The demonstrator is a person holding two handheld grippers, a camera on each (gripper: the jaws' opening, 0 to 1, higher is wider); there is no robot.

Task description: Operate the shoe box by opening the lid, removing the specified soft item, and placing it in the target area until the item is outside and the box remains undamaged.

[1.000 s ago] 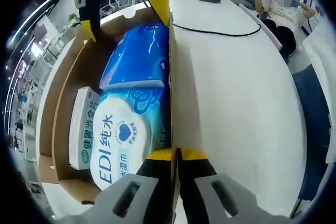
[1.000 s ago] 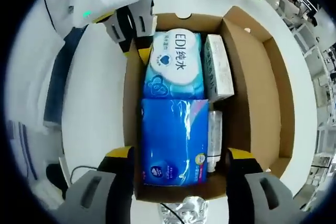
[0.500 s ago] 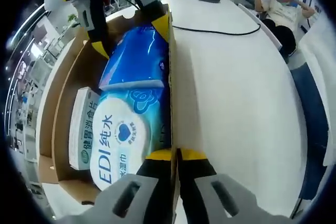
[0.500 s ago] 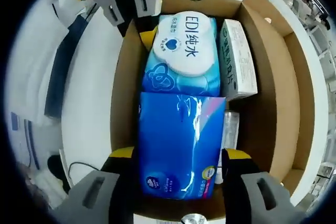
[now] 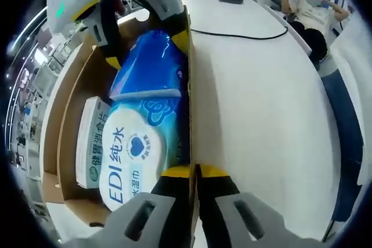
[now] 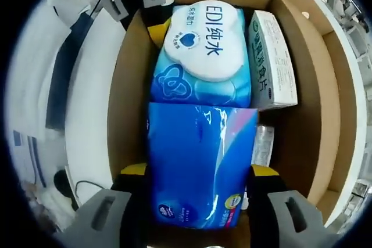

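- The shoe box (image 6: 125, 114) sits open on the white surface (image 5: 261, 114). Inside lie a blue tissue pack (image 6: 200, 164), a wet-wipes pack (image 6: 203, 56) and a small white carton (image 6: 273, 62).
- The left gripper (image 5: 195, 172) has its jaws together, clamped on the box's side wall.
- The right gripper (image 6: 197, 172) has its jaws apart, 1 on each side of the blue tissue pack, not yet closed.
- The pack looks light, squashy and glossy, so likely slippery; squeezing its 2 long sides mid-body seems safest.
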